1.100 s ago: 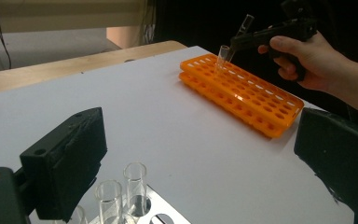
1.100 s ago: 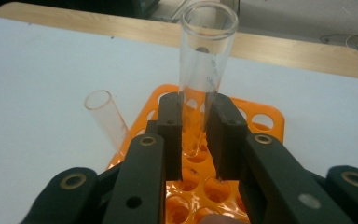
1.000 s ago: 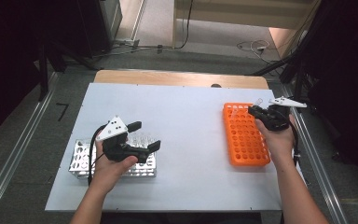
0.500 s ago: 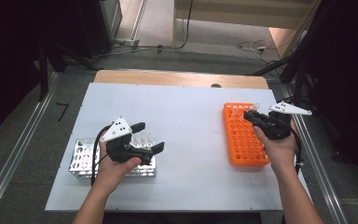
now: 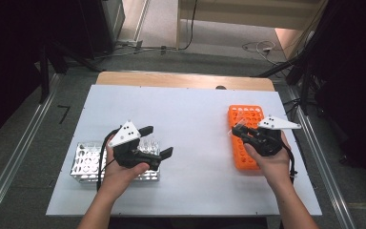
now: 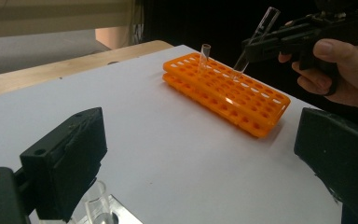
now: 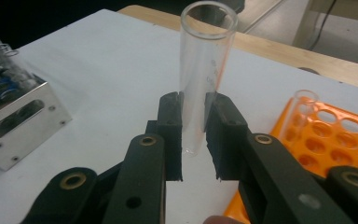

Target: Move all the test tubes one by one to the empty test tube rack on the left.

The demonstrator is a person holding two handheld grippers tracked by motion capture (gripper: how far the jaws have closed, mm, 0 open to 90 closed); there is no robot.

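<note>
- While the right gripper [image 7: 193, 140] is holding 1 clear test tube [image 7: 204, 70] tilted above the orange rack [image 5: 244, 138], the tube could be missing its hole and be striking the rack top, because the tilt is putting its lower end off line.
- Since the glass is smooth, the tube could also be slipping through the pads if the squeeze is getting weaker.
- The tube is sitting between the right fingers [image 7: 171, 135], which are closing on its lower part; most of it is rising above them.
- The left gripper [image 5: 143, 145] is hovering with its fingers apart and empty over the metal rack [image 5: 88, 162] on the table [image 5: 190, 109].
- 1 more tube [image 6: 204, 56] is standing upright in the orange rack.
</note>
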